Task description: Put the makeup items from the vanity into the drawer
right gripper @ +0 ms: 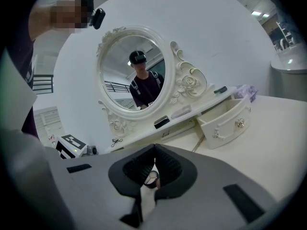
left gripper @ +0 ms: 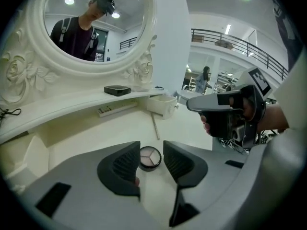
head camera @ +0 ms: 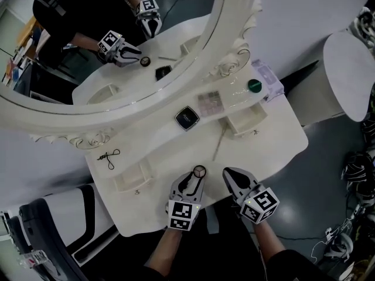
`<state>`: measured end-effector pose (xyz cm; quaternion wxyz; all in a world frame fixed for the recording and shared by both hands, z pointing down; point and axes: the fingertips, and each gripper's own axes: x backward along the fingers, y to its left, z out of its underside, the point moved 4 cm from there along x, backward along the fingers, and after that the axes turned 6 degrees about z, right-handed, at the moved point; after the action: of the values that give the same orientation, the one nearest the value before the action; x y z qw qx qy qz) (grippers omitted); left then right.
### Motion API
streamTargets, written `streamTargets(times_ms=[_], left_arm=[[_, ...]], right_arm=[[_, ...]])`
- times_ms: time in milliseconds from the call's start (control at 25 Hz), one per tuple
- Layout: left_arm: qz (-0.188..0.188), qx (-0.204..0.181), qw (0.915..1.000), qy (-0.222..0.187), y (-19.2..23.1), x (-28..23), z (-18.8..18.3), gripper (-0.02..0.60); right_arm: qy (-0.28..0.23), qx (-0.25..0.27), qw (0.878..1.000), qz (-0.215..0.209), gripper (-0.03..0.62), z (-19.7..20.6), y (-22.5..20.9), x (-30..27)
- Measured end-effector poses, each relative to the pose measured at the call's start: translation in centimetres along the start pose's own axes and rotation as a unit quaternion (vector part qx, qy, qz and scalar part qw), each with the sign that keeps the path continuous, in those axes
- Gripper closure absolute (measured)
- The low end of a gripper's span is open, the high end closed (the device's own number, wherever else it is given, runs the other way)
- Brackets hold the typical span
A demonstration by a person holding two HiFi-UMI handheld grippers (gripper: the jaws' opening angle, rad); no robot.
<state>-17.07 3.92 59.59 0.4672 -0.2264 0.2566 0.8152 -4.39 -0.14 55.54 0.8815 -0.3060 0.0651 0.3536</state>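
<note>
A small round compact (head camera: 200,171) with pale pans (left gripper: 149,158) lies on the white vanity top (head camera: 164,151) near its front edge. My left gripper (head camera: 195,179) stands open around it, one pad on either side (left gripper: 151,150), and I cannot tell whether the pads touch it. My right gripper (head camera: 228,173) hovers just to the right, shut, tips together (right gripper: 154,147), with nothing held. On the shelf under the mirror sit a black square compact (head camera: 187,117), a clear palette (head camera: 210,103) and a green-lidded jar (head camera: 254,86). A small drawer (head camera: 246,120) at the right stands open.
A thin pencil-like stick (head camera: 219,143) lies on the top between the open drawer and my grippers. An eyelash curler (head camera: 109,156) rests at the shelf's left, above a second small drawer (head camera: 132,176). The oval mirror (head camera: 117,40) rises behind; a white stool (head camera: 351,69) stands right.
</note>
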Motion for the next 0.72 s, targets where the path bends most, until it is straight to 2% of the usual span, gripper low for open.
streamTargets(times_ms=[320, 520, 720], left_arm=[[-0.005, -0.019, 0.9983, 0.056, 0.6, -3.4, 1.8, 0.351], [-0.007, -0.027, 0.9958, 0.087, 0.8, -4.7, 2.5, 0.341], [-0.011, -0.029, 0.9950, 0.095, 1.0, -5.2, 2.7, 0.341]], right_arm=[[0.010, -0.015, 1.000, 0.019, 0.571, 1.7, -1.5, 0.4], [0.014, -0.022, 0.999, 0.024, 0.571, 2.6, -2.2, 0.5], [0.015, -0.028, 0.999, 0.027, 0.571, 2.7, -2.9, 0.4]])
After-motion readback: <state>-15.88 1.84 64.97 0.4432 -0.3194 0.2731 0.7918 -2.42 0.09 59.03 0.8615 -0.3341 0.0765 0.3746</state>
